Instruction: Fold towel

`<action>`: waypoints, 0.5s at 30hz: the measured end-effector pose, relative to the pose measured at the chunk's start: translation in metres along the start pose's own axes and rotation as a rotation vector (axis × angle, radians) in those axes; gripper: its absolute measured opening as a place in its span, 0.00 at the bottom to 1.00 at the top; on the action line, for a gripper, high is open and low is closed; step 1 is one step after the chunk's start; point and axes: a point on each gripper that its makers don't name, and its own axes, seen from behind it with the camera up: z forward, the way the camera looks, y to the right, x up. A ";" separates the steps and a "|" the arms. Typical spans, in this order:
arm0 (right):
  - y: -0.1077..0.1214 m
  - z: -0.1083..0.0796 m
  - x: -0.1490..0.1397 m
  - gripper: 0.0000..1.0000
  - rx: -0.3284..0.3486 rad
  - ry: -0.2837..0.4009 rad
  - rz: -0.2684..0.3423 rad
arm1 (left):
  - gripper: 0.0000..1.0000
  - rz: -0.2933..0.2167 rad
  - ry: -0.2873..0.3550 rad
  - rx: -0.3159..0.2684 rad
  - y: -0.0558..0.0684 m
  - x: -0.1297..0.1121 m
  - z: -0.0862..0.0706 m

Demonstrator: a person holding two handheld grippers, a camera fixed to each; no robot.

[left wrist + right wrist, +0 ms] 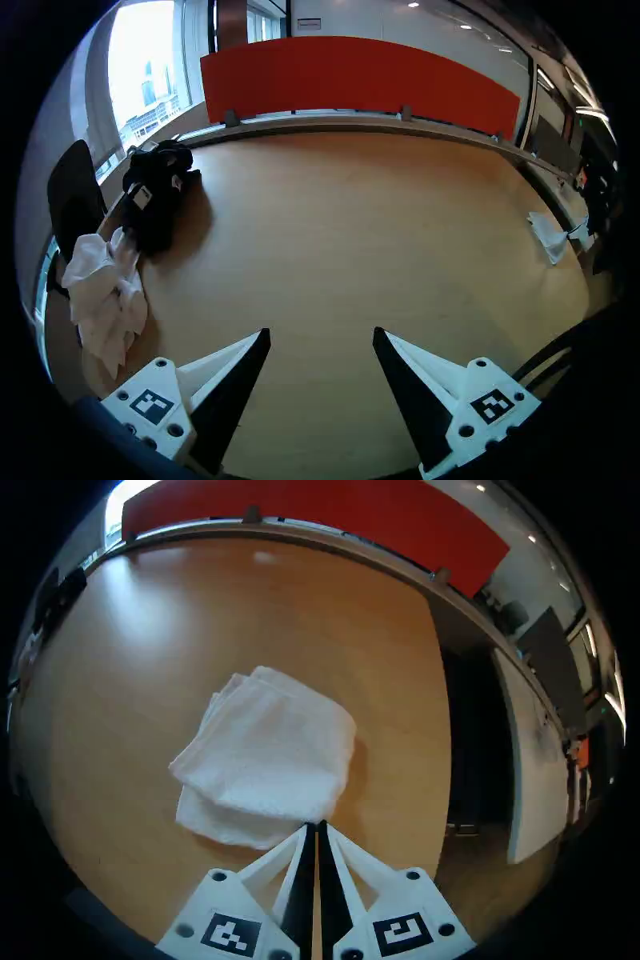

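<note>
Pinching down to a thin slit, the right claw [318, 830] is clenched with no cloth visibly between its fingers. Its tips sit right at the near edge of the towel [268, 752], which lies folded into a layered, roughly square packet on the wooden counter [144, 640]. The left claw [320, 332] is released, its fingers spread wide above bare counter.

The folding looks essentially finished, with one lower layer peeking out at the packet's near-left corner. The next move probably calls for squaring that corner or drawing the right claw clear without dragging the stack. After that, the open left claw could go to the heap of white cloths [104, 300] at its far left.

Whether the right fingertips actually touch the towel is hard to make out. Beside the heap, a black bundle [156, 196] is too dark to identify. A small white cloth [550, 236] near the counter's right end is too distorted to tell what it is.
</note>
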 end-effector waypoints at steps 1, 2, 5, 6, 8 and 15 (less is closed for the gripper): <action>0.000 0.001 -0.003 0.02 0.000 -0.006 0.003 | 0.95 0.000 -0.001 0.001 0.000 0.000 0.000; 0.000 0.003 -0.005 0.02 0.000 -0.012 0.006 | 0.95 0.001 -0.001 0.002 0.000 0.000 0.000; 0.001 0.006 -0.012 0.02 -0.002 -0.027 0.014 | 0.95 0.002 -0.001 0.005 0.000 0.000 -0.001; 0.001 0.007 -0.014 0.02 -0.002 -0.032 0.017 | 0.95 0.003 -0.001 0.006 0.000 0.001 -0.001; 0.002 0.009 -0.018 0.02 -0.002 -0.042 0.025 | 0.95 0.004 -0.002 0.007 0.000 0.001 -0.001; 0.003 0.016 -0.031 0.02 -0.005 -0.072 0.045 | 0.95 0.009 -0.003 0.011 0.000 0.002 -0.001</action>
